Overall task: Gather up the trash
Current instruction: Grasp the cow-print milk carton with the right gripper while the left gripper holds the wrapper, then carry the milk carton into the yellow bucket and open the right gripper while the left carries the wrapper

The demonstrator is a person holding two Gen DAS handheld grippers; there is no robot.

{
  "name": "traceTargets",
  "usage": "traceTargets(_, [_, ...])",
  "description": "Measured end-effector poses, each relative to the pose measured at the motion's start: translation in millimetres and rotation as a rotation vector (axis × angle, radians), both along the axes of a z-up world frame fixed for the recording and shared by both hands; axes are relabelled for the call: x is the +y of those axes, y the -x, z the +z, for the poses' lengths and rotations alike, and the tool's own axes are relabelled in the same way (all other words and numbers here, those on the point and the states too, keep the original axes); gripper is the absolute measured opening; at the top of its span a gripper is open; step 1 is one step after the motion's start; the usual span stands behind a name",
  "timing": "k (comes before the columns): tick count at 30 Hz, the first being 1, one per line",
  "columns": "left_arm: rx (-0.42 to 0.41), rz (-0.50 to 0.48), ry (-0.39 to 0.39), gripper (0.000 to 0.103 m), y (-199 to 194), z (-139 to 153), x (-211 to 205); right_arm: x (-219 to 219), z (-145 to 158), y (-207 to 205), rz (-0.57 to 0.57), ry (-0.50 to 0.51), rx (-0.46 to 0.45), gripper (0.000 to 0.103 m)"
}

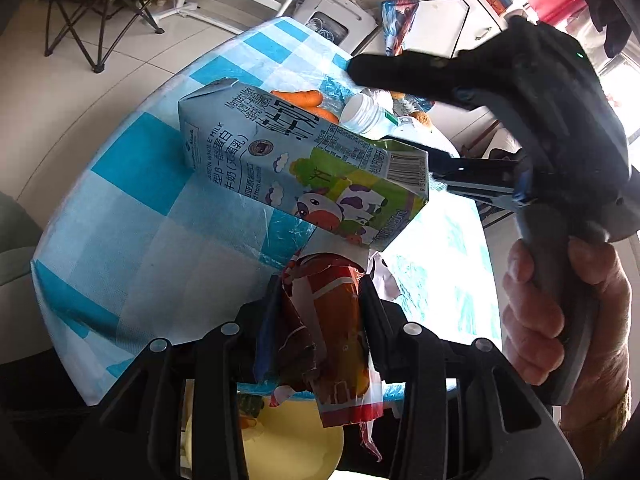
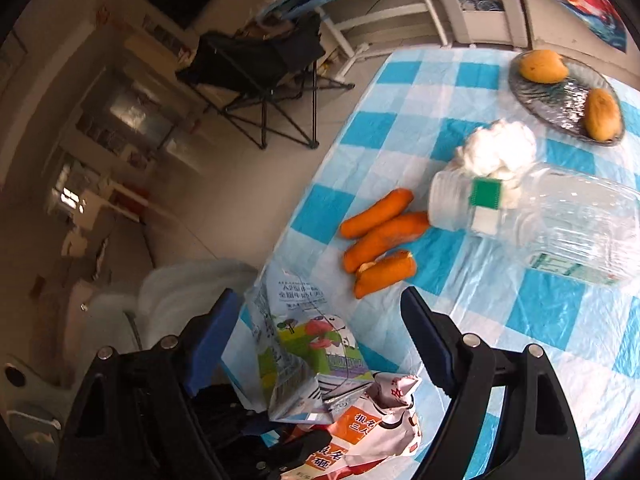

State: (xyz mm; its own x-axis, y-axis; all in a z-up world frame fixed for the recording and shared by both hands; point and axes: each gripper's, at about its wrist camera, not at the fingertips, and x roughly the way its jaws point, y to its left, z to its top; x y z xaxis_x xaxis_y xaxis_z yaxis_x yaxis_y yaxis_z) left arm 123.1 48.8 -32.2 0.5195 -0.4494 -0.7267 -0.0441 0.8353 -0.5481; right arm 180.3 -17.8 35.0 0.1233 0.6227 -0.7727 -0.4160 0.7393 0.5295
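A cow-printed milk carton (image 1: 304, 168) lies on its side on the desk (image 1: 132, 216). Just beside it sits a crumpled orange-red snack wrapper (image 1: 332, 328); a clear, white-capped plastic bottle (image 2: 552, 224) lies toppled beyond, near wadded white tissue (image 2: 496, 148).

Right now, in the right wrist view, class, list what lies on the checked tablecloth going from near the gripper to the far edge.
Snack wrapper → milk carton → carrots → crumpled tissue → plate with two fruits.

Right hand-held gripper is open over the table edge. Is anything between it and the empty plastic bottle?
Nothing blocks it outright. The plastic bottle lies on its side ahead and right of the right hand-held gripper. Three carrots lie just left of the bottle's cap, near that line.
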Motion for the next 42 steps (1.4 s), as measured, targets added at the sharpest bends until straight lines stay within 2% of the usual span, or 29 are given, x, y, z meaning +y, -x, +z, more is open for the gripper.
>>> traceTargets(2, [0.003,-0.001,0.003,0.037,0.7,-0.7,2.3,15.8,-20.1,3.1,0.063,0.061,0.039,0.080])
traceTargets(3, [0.005,-0.002,0.002,0.037,-0.4,-0.9,2.1,20.4,-27.0,5.3,0.087,0.056,0.052,0.080])
traceTargets(5, [0.007,-0.001,-0.002,0.037,-1.1,-2.0,2.3,22.6,-28.4,11.0,0.091,0.042,0.020,0.080])
traceTargets(7, [0.009,0.001,0.000,0.037,-1.9,-2.6,2.8,16.3,-26.7,13.3,0.078,-0.015,0.016,0.066])
traceTargets(8, [0.009,-0.005,0.004,0.037,-2.4,-2.9,2.5,10.1,-26.9,12.2,0.068,-0.077,0.047,0.044])
traceTargets(9, [0.008,-0.007,0.004,0.037,-1.5,-2.3,0.6,4.6,-25.8,12.9,0.043,-0.083,0.045,0.037])
traceTargets(11, [0.007,-0.012,0.007,0.037,-1.0,-2.1,-1.1,-3.9,-21.9,15.1,0.021,-0.098,0.029,0.031])
traceTargets(14, [0.005,-0.013,0.007,0.037,-1.8,-2.4,-2.3,-21.0,-12.9,18.4,-0.025,-0.131,-0.004,0.031])
traceTargets(18, [0.003,-0.011,0.011,0.037,-4.2,-3.1,-1.4,-47.1,9.7,32.7,-0.091,-0.180,-0.095,0.031])
traceTargets(22, [-0.009,-0.002,0.037,0.037,-2.7,-2.6,2.2,-78.7,30.2,57.0,-0.179,-0.203,-0.172,0.031])
traceTargets(26, [-0.052,0.011,0.056,0.037,1.3,5.2,4.9,-113.9,33.2,92.1,-0.266,-0.199,-0.212,0.031])
traceTargets(32, [-0.103,0.043,0.082,0.037,9.2,16.3,12.7,-135.4,7.8,151.5,-0.357,-0.174,-0.163,0.031])
traceTargets(38, [-0.149,0.038,0.084,0.037,19.5,32.6,17.4,-118.1,-22.5,202.4,-0.269,-0.081,-0.093,0.031])
traceTargets(42, [-0.168,0.018,0.065,0.037,31.9,38.6,15.9,-91.4,-46.9,219.7,-0.192,-0.024,-0.043,0.031])
